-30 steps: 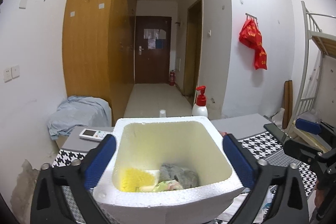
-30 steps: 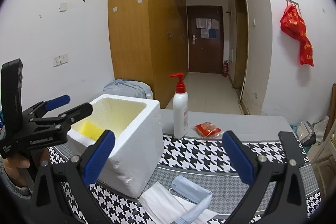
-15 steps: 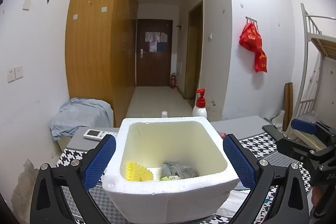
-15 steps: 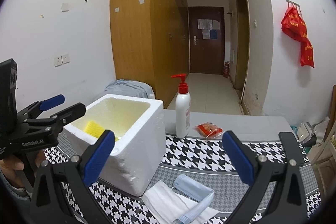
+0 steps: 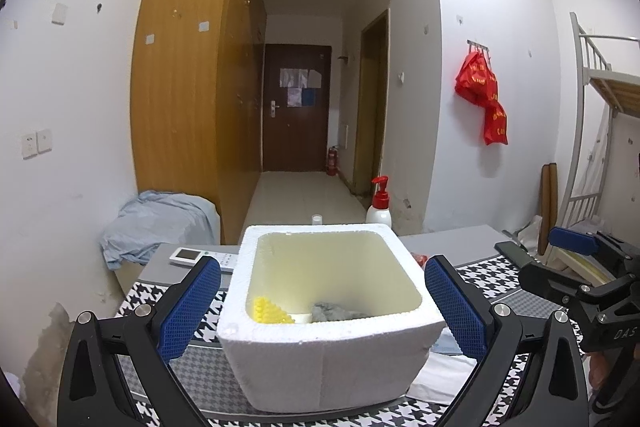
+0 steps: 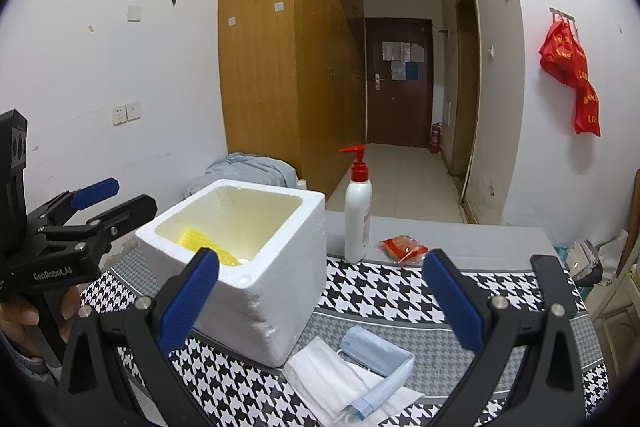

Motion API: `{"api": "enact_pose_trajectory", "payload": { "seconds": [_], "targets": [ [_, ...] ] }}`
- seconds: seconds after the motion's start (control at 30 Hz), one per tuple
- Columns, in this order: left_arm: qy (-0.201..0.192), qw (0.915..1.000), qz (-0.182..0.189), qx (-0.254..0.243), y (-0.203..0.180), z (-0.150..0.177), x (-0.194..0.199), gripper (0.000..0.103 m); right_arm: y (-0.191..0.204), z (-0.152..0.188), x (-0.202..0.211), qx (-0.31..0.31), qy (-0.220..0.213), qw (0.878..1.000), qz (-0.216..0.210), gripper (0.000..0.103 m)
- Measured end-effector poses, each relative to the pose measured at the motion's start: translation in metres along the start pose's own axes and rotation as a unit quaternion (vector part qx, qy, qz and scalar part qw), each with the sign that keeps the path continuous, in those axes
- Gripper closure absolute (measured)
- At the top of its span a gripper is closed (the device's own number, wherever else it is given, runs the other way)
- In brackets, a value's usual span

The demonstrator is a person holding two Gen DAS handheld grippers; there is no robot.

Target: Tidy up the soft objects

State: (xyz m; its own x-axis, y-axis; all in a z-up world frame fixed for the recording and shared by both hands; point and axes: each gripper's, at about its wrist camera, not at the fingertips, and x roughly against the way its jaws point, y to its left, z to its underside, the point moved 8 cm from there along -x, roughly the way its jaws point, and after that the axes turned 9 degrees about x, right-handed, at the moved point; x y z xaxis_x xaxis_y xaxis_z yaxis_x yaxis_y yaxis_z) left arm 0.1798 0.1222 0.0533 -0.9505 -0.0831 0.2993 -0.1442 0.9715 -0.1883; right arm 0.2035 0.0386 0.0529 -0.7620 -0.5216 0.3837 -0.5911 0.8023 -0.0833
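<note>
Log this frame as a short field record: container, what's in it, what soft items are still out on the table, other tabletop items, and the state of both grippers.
container: white foam box, open top, on the houndstooth tablecloth
inside box: yellow sponge, grey cloth
still outside: blue face mask and white tissue, lying right of the box
other items: pump bottle, red snack packet, remote
left gripper: open, fingers either side of the box, holding nothing
right gripper: open, empty, above the mask
</note>
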Motion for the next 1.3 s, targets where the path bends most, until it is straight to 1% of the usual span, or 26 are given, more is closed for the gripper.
{"api": "enact_pose_trajectory", "payload": {
  "seconds": [0.53, 0.83, 1.17, 1.3],
  "targets": [
    [-0.013, 0.9999, -0.004, 0.002, -0.001, 0.003, 0.031, 0.001, 0.015, 0.0, 0.03, 0.011, -0.014, 1.0, -0.005, 0.0],
    [-0.022, 0.9998, 0.001, 0.0, -0.004, 0.008, 0.055, 0.001, 0.021, 0.002, 0.048, 0.016, -0.023, 1.0, -0.005, 0.0],
    [-0.02, 0.9998, 0.002, 0.003, -0.006, 0.021, 0.071, 0.001, 0.025, 0.016, 0.06, 0.017, -0.029, 0.999, -0.01, 0.0],
    [-0.029, 0.9996, -0.004, 0.007, -0.004, 0.029, 0.076, 0.001, 0.026, 0.026, 0.062, 0.013, -0.03, 0.999, -0.014, 0.0]
  ]
}}
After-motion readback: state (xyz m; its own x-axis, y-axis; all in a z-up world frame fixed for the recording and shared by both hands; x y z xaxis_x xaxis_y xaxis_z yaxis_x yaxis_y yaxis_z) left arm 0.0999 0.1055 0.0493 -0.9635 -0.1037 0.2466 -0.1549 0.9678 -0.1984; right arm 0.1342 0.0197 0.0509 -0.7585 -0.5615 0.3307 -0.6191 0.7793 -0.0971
